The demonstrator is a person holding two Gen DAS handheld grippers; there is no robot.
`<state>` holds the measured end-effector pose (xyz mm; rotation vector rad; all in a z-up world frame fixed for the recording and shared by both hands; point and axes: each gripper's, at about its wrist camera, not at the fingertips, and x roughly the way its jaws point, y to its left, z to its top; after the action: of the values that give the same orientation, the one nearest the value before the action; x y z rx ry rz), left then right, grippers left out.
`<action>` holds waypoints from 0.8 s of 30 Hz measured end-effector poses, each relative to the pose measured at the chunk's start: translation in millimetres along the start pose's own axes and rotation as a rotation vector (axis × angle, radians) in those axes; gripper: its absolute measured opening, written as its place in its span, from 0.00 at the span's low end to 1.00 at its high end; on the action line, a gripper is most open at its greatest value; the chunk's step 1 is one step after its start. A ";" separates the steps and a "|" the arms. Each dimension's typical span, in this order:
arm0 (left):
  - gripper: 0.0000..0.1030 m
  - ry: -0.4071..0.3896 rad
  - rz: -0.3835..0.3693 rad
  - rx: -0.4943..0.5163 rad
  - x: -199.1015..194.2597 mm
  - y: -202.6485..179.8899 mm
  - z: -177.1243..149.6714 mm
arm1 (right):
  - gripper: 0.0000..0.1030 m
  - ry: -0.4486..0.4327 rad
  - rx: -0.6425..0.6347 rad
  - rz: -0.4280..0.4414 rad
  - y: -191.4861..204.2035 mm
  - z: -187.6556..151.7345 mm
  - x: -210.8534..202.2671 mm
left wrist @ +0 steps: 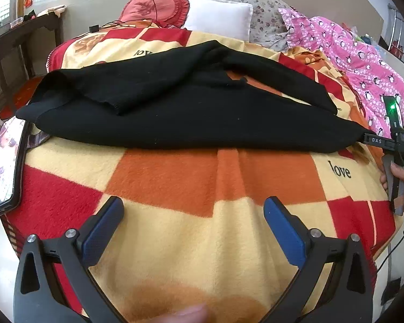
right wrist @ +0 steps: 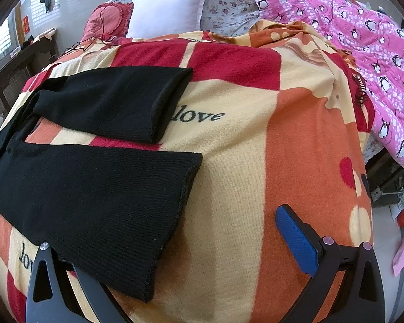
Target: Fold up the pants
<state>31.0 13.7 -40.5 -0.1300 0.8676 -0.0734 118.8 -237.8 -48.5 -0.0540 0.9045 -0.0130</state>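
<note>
Now both my grippers gape empty — right gripper [right wrist: 223, 245] nearest the pants [right wrist: 99, 193] hem, legs running leftward — left gripper [left wrist: 194, 231] short of them.

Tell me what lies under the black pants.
The pants lie on a checked blanket printed with "love". Between the two legs its red and orange squares show. What the blanket looks like beneath the fabric itself is covered.

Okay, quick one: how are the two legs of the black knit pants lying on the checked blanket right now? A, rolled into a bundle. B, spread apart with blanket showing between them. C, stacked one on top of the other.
B: in the right wrist view the black knit pants have both legs flat, with a strip of the checked blanket between them.
</note>
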 end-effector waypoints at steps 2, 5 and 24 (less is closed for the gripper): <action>1.00 0.000 -0.001 0.002 0.9 -1.0 0.0 | 0.99 0.000 0.000 0.000 0.7 -0.6 -0.6; 1.00 -0.001 0.001 0.006 2.0 -2.8 0.1 | 0.99 0.002 0.019 -0.012 2.2 -0.6 -0.1; 1.00 0.002 0.019 0.026 3.1 -9.3 -2.4 | 0.99 0.001 0.048 -0.025 -0.9 0.1 -0.2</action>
<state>31.1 4.0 -43.1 -0.0971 0.8691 -0.0670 118.8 -238.7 -48.2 -0.0211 0.9038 -0.0583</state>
